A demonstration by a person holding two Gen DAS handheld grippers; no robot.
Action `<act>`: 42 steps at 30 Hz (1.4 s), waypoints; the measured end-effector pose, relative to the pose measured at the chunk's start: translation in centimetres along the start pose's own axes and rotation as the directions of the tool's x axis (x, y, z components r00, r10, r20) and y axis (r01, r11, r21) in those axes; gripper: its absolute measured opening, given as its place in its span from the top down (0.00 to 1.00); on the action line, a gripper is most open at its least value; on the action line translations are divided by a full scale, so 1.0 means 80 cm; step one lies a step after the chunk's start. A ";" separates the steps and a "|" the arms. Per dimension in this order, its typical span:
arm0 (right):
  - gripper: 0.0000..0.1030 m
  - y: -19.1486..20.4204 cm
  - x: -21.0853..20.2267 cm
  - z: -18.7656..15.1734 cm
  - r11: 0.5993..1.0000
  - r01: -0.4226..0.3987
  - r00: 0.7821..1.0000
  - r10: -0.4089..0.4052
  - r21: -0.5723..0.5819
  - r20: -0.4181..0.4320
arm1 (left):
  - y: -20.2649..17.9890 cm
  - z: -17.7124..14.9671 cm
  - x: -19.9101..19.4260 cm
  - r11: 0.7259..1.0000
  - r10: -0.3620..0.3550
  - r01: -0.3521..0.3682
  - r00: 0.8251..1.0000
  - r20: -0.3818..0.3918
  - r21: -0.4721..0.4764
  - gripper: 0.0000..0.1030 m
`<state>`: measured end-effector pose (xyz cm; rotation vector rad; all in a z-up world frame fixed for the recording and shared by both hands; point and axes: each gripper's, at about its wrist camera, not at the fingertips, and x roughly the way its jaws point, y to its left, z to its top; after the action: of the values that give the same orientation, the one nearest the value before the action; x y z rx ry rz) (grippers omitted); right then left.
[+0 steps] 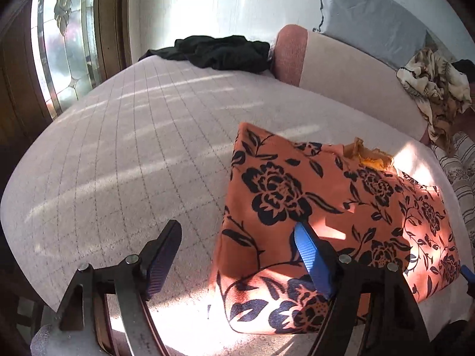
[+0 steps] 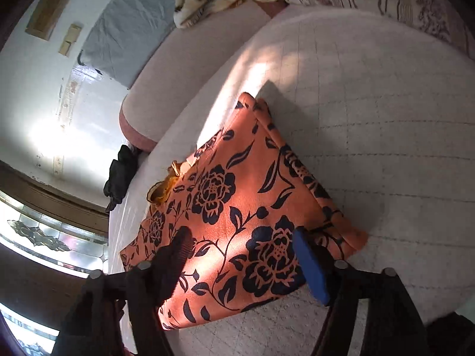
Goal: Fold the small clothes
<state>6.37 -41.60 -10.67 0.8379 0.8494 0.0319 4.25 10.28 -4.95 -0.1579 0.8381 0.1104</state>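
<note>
An orange garment with a dark floral print (image 1: 320, 207) lies folded flat on the pale quilted bed cover (image 1: 133, 148); a yellowish lining shows at its far edge. My left gripper (image 1: 237, 237) hovers at the garment's left edge, open, with one finger over the bare cover and the blue-padded finger above the cloth. In the right wrist view the same garment (image 2: 237, 213) fills the middle. My right gripper (image 2: 242, 241) stands open above its near part, with nothing pinched between the pads.
A black garment (image 1: 219, 52) lies crumpled at the bed's far edge beside a pink-ended bolster (image 1: 292, 55). A grey pillow (image 1: 368, 17) leans on the wall. A brown and cream patterned cloth (image 1: 436, 86) is heaped at the right. A stained-glass window (image 1: 63, 44) is at left.
</note>
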 end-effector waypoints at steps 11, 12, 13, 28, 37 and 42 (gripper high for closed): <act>0.18 -0.051 0.016 -0.028 0.962 -0.038 0.999 0.031 0.272 0.032 | -0.141 -0.029 0.030 0.964 -0.139 0.160 0.984 -0.111 0.215 0.23; 0.18 -0.054 0.019 -0.021 0.956 -0.045 0.998 0.030 0.288 0.056 | -0.145 -0.030 0.033 0.964 -0.132 0.154 0.985 -0.115 0.218 0.23; 0.19 -0.058 0.024 -0.014 0.949 -0.049 0.997 0.030 0.310 0.067 | -0.148 -0.031 0.036 0.964 -0.129 0.152 0.985 -0.115 0.219 0.23; 0.84 -0.007 0.060 0.019 0.993 0.112 0.993 -0.112 0.033 0.021 | -0.163 -0.048 0.068 0.916 -0.092 0.147 0.983 -0.160 0.372 0.17; 0.86 0.265 0.014 -0.059 0.813 0.117 0.985 -0.019 -0.570 0.174 | 0.000 0.016 -0.039 0.996 -0.087 0.087 0.994 0.073 -0.004 0.19; 0.85 0.341 0.102 -0.200 0.634 0.038 0.998 -0.061 -0.773 0.000 | 0.127 0.009 -0.059 0.965 0.077 -0.043 0.990 0.122 -0.258 0.19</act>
<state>9.06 -9.81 -3.75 -0.0162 0.7768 0.3440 0.02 20.27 -1.89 -0.3637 0.6954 0.2834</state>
